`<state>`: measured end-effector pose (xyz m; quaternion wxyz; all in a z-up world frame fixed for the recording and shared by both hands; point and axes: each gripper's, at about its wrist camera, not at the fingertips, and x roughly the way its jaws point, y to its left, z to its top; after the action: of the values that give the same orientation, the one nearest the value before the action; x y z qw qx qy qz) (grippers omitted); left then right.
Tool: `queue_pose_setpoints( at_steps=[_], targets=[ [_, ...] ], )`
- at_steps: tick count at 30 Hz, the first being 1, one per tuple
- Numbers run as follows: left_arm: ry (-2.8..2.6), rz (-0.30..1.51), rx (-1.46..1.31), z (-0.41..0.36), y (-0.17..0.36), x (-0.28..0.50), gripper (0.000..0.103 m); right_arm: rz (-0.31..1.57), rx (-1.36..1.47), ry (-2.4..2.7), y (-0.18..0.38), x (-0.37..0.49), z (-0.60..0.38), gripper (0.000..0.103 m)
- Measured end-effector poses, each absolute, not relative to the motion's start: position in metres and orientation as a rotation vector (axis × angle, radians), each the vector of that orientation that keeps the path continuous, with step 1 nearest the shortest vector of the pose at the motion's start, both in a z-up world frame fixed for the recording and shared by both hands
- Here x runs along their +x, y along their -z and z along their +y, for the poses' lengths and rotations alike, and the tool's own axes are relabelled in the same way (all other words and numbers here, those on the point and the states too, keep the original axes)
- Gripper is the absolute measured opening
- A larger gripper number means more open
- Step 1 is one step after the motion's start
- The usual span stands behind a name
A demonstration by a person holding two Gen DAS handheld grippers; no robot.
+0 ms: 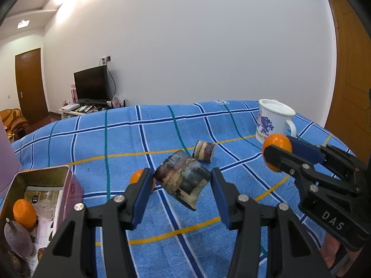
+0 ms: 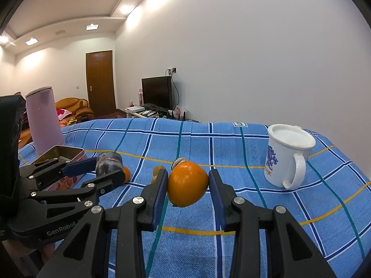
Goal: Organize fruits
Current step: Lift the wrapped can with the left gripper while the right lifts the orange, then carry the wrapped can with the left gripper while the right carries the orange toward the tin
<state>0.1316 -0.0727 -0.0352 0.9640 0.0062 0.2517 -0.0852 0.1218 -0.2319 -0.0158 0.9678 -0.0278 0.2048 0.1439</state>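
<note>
Oranges sit in several spots. Your right gripper point(image 2: 188, 186) is clamped on one orange point(image 2: 187, 186), lifted off the blue checked cloth point(image 2: 255, 213), left of the mug point(image 2: 287, 155) and nearer you. Your left gripper point(image 1: 182, 183) is clamped on a dark mottled cylinder point(image 1: 183, 181), tilted, also clear of the cloth. A second cylinder point(image 1: 204, 151) lies on its side on the cloth, left of the mug. Another orange point(image 1: 136, 176) rests on the cloth, farther left of the mug, partly hidden behind your left gripper's finger. The open pink tin point(image 1: 69, 185), far left of the mug, holds a third orange point(image 1: 24, 213) and a purplish fruit point(image 1: 18, 239). A pink canister point(image 2: 44, 120) stands behind the tin.
</note>
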Motion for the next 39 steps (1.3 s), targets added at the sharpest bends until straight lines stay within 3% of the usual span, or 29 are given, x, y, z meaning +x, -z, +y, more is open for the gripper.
queue_pose_setpoints(
  at_steps=[39],
  targets=[
    [0.109,0.411,0.008,-0.063,0.030,0.105,0.053,0.310,-0.072,-0.304,0.013,0.095,-0.229,0.038]
  ],
)
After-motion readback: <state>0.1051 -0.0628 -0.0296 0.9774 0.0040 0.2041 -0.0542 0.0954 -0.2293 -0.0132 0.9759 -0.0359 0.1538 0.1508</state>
